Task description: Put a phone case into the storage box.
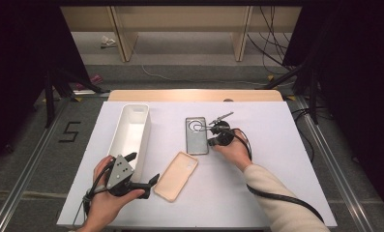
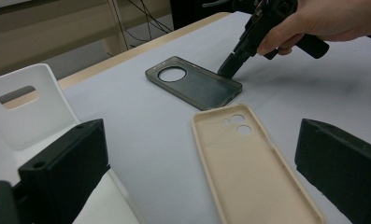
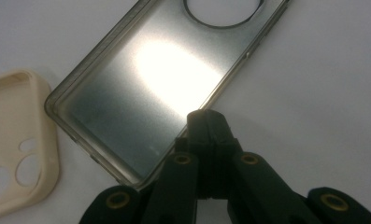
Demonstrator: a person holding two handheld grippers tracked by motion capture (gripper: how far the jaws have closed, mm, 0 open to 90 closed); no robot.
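1. While the person's right hand (image 1: 235,150) held it low over the white table (image 1: 257,193), the right gripper (image 1: 213,141) had its two black jaws pressed together at the long edge of the smoky grey translucent phone case (image 1: 196,136); in the right gripper view the tips (image 3: 206,122) met at that case's rim (image 3: 141,88), though whether the thin wall was actually caught between them I could not tell.
2. That grey case lay flat, open side up, near the middle of the table, its round camera opening (image 1: 197,126) at the far end.
3. Just beside its near corner, apart by a narrow gap in the left gripper view, lay the beige phone case (image 2: 248,163), also open side up, with its small camera holes (image 2: 238,124) toward the grey case (image 2: 195,86).
4. On the high view the beige case (image 1: 176,175) sat slanted between the two hands.
5. The left gripper (image 1: 140,170) rested in the left hand (image 1: 107,198) at the table's near left, its jaws spread wide and holding nothing; in its own view the beige case lay between them, farther off.
6. A long white plastic bin (image 1: 129,133) stood to the left of both cases, its near end next to the left gripper; a slot handle (image 2: 17,94) showed in one end wall.
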